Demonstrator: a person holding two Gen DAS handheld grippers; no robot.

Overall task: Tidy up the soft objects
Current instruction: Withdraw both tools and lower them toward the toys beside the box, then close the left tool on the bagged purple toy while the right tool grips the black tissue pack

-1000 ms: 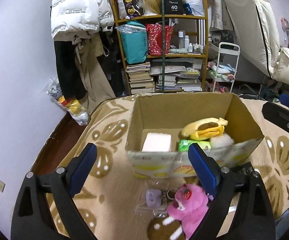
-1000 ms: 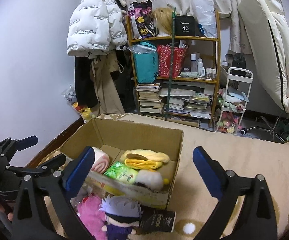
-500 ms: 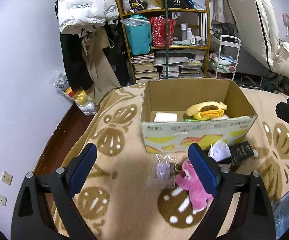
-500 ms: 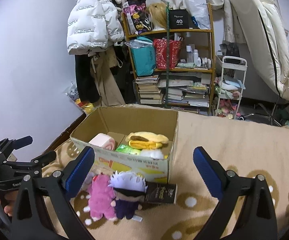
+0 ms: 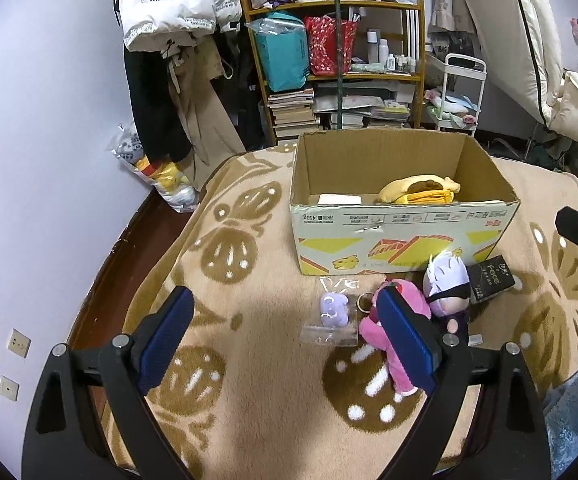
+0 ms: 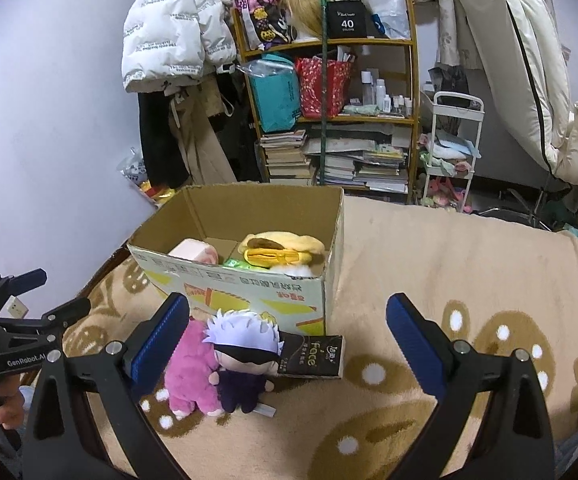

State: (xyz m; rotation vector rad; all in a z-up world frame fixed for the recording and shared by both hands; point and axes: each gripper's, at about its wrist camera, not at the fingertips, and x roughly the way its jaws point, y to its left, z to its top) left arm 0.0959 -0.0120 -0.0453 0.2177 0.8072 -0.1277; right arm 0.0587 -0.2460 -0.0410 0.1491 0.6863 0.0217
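Left gripper (image 5: 285,334) spread wide, empty, over the blanket (image 5: 249,420). Right gripper (image 6: 287,338) likewise wide apart, holding nothing.

Just beyond the fingers: pink plush (image 6: 189,368) lying flat, touching a white-haired doll (image 6: 243,354) that sits upright. Small purple toy in a clear bag (image 5: 333,312) left of the pink one; black packet (image 6: 313,354) leans at the doll's other side.

Handling, by guess: plush light, squashy, will give under the pads; best pinched across the torso, not a limb. Bagged toy likely slick; the film may slide.

Behind them, a cardboard box (image 5: 401,236) already holds a yellow plush (image 6: 281,248), a pink-white roll (image 6: 195,252), something green and something white.

Box wall hides its floor. Left finger covers part of the pink plush. Round item beside it unclear.
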